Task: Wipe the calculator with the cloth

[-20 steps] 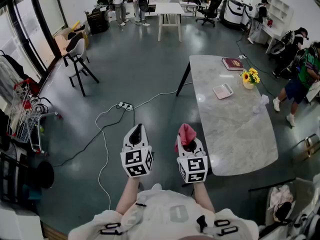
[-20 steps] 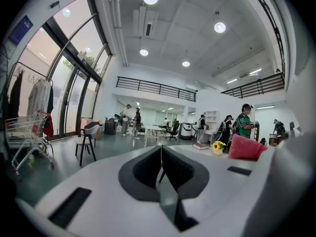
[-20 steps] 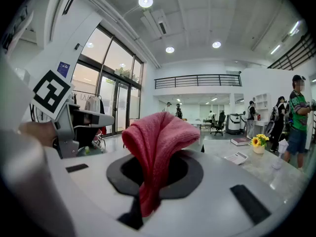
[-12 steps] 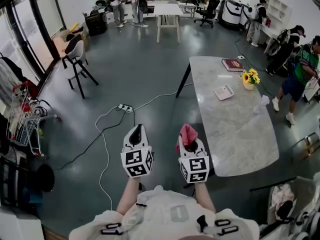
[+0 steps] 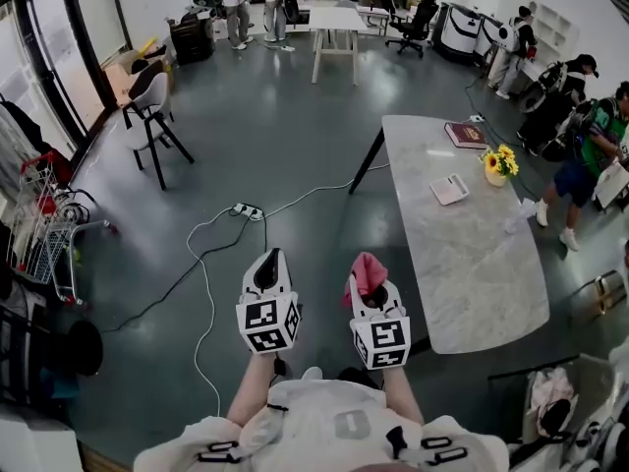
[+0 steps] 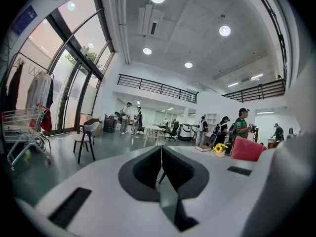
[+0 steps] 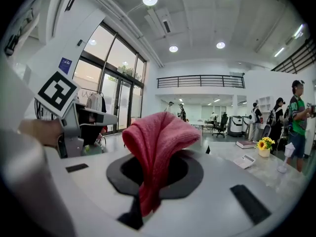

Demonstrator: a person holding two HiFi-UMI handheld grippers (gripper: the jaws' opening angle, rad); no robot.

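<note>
Calculator (image 5: 449,189) lies on the marble table (image 5: 472,283), toward its far end. Right gripper (image 5: 373,291), off the table's near left corner, is clamped on the pink cloth (image 5: 367,269). Left gripper (image 5: 268,262), further left of the table, has its jaws together and empty.

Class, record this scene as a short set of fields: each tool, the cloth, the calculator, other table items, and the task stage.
left tool: shut, nothing between its jaws
right tool: shut on pink terry cloth
calculator: pale rectangular calculator lying on grey marble table, well ahead of both tools
other table items: dark red book, vase of sunflowers
task stage: wiping not yet begun
</note>
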